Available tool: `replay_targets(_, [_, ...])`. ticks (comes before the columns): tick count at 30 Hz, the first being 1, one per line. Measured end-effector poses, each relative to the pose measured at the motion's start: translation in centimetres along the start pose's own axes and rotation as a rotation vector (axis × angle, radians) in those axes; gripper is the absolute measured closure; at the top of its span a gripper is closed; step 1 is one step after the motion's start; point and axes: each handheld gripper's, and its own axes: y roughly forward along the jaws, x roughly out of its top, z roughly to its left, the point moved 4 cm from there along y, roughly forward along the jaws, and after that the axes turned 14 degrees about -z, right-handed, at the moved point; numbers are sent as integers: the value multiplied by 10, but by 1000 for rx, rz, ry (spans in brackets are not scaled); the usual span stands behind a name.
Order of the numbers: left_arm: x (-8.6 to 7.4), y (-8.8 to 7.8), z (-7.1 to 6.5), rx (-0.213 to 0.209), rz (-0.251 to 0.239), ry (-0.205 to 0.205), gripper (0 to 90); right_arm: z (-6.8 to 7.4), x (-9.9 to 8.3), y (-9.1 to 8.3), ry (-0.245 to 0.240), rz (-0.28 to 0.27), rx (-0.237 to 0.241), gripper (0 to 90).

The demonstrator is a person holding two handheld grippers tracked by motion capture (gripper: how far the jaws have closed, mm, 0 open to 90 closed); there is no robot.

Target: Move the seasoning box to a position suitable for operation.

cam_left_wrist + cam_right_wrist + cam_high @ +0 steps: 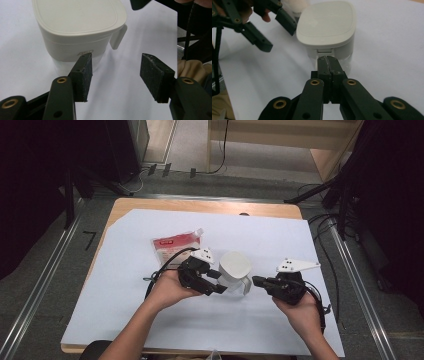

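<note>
A white lidded jug point(235, 269) with a handle on its side stands mid-table on the white sheet point(150, 320). My left gripper point(218, 282) is open just left of the jug; in the left gripper view its jaws point(116, 61) stand apart over bare sheet, with the jug point(77, 30) just behind the left pad point(83, 75). My right gripper point(256, 281) is shut with nothing between its jaws and points at the jug from the right. In the right gripper view its closed tip point(327, 59) sits just short of the jug point(327, 23), below the lid's edge.
A red and white pouch point(176, 246) lies flat behind the left hand. The wooden table point(200, 206) shows beyond the sheet's far edge. Cables trail on the floor at the right point(325, 227). A dark stand point(72, 180) is at the far left.
</note>
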Motion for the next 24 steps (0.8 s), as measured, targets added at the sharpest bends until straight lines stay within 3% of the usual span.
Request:
replay_targets(9, [-1, -9, 7, 29, 7, 2, 406, 13, -7, 4, -12, 20, 17, 900])
replay_targets(13, [-2, -10, 10, 39, 7, -2, 399, 18, -11, 13, 6, 30, 42, 900])
replay_targets(20, [-4, -14, 16, 58, -11, -24, 393, 25, -16, 30, -29, 53, 42, 900])
replay_targets(24, [-4, -17, 19, 63, -15, -23, 394, 22, -20, 37, 11, 52, 53, 900])
